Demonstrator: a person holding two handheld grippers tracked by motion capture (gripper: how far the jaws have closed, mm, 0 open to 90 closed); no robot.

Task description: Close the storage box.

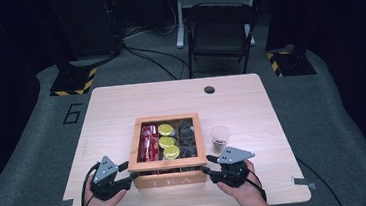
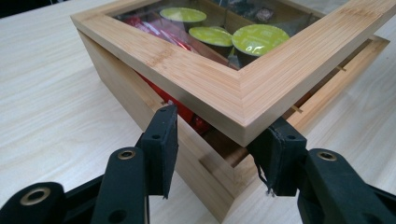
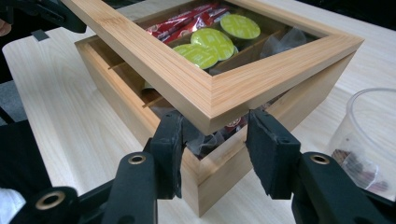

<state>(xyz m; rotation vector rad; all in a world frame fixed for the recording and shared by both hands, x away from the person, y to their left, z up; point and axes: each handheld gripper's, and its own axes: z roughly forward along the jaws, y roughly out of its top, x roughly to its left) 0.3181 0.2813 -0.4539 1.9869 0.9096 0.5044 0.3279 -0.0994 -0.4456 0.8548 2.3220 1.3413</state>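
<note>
A wooden tea box (image 1: pixel 170 180) marked TEA stands near the table's front edge. Its glass-paned lid (image 1: pixel 134 143) is tilted up at the front, leaving a gap over the box (image 2: pixel 140 100). Through the pane I see red packets (image 1: pixel 148 142), three green capsules (image 1: pixel 167 141) and dark tea bags (image 1: pixel 188 136). My left gripper (image 1: pixel 131 177) is at the front left corner and my right gripper (image 1: pixel 205 170) at the front right corner. In each gripper view the jaws stand apart, their tips tucked under a lid corner (image 2: pixel 243 109) (image 3: pixel 210 105), which rests on them.
A clear plastic cup (image 1: pixel 220 139) with dark bits in its bottom stands just right of the box, close to my right gripper (image 3: pixel 212 144). A cable hole (image 1: pixel 209 89) sits at the table's far edge. A chair (image 1: pixel 220 32) stands beyond the table.
</note>
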